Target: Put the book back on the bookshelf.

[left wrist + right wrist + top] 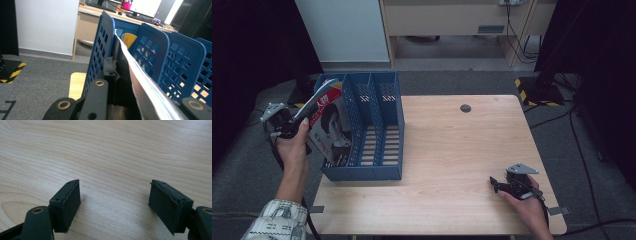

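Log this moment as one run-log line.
left gripper: shut on magazine | magazine: in leftmost slot of blue file rack | right gripper: open, empty, on table

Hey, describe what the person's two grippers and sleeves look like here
Both grippers are black, each topped by a grey three-cornered plate. The left gripper trails a dark cable, and its arm wears a pale patterned sleeve. The right gripper has flat, blocky black pads on round-pinned links. No sleeve shows on that arm.

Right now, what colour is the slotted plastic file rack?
Blue; the slotted plastic file rack shows best in the high view.
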`<state>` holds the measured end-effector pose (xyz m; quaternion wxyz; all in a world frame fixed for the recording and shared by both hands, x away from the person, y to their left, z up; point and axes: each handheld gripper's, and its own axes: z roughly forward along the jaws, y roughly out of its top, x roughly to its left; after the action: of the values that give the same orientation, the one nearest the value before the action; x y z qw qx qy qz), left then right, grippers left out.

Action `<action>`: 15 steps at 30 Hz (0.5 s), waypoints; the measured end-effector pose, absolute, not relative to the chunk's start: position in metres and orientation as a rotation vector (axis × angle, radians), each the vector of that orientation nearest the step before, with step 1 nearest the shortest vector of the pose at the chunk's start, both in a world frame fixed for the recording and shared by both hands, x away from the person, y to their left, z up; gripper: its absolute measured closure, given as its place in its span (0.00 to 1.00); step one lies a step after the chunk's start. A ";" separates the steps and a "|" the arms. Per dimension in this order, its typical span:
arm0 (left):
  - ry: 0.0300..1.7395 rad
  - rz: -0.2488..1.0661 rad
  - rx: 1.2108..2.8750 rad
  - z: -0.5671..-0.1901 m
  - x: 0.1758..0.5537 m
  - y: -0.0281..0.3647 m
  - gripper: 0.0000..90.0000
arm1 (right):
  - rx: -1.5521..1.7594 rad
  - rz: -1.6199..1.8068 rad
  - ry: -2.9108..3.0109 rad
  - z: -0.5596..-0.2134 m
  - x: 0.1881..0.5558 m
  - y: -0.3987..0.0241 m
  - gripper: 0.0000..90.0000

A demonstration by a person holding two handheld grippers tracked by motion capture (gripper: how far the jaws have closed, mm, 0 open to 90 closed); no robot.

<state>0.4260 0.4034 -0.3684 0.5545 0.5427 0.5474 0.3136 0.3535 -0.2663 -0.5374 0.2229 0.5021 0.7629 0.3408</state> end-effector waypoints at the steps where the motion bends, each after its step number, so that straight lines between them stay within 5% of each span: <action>1: 1.294 0.744 1.279 -0.369 0.426 0.403 0.94 | 1.387 0.941 2.107 -0.537 0.354 -0.266 0.28; 15: 1.245 0.789 1.242 -0.366 0.416 0.403 0.96 | 1.386 0.941 2.108 -0.537 0.353 -0.266 0.28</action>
<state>0.4163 0.4031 -0.3660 0.5704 0.5291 0.5306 0.3363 0.3532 -0.2663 -0.5374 0.2224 0.5019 0.7633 0.3405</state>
